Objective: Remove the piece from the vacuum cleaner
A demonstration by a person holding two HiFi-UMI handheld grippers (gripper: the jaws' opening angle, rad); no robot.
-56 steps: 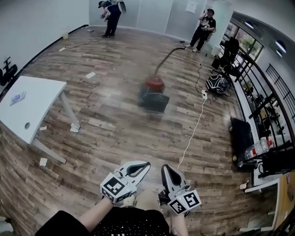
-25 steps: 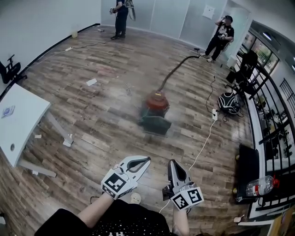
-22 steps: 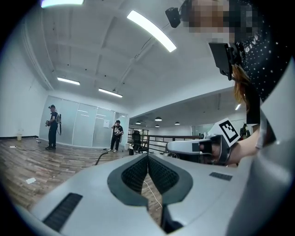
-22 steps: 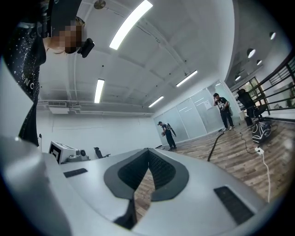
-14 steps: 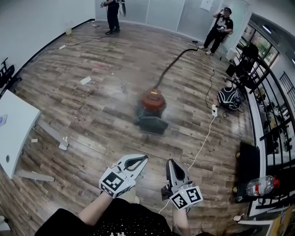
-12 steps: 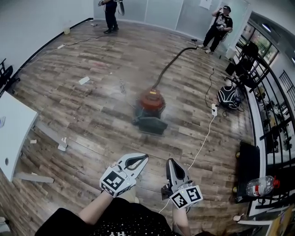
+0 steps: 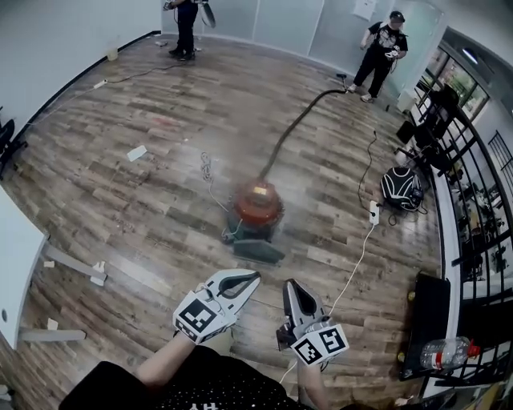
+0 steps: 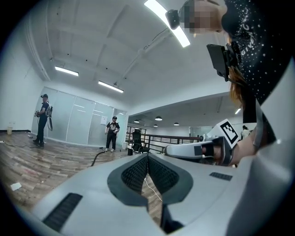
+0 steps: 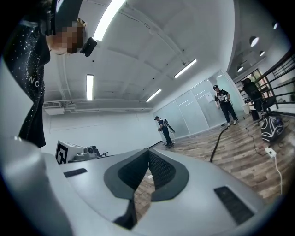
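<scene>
Both grippers are held low in front of the person, well short of the work. The left gripper (image 7: pixel 253 277) has its jaws pressed together with nothing between them, its tip angled toward 1 o'clock. The right gripper (image 7: pixel 289 285), just beside it at 3 o'clock, is likewise closed tight and empty. The vacuum cleaner (image 7: pixel 256 205), a red canister, sits on the wooden floor (image 7: pixel 160 176) at 12 o'clock from the grippers and clear of both. A dark flat part (image 7: pixel 258 251) lies at its near side. Its black hose (image 7: pixel 295 122) trails away toward 1 o'clock. A white cable (image 7: pixel 353 258) runs across the boards at 2 o'clock, up to a power strip (image 7: pixel 373 211) near a black backpack (image 7: pixel 399 189). Two people stand far off, one person (image 7: pixel 184 22) at 11 o'clock and another person (image 7: pixel 385 46) at 1 o'clock. A white table (image 7: pixel 11 264) edges in at 9 o'clock.
</scene>
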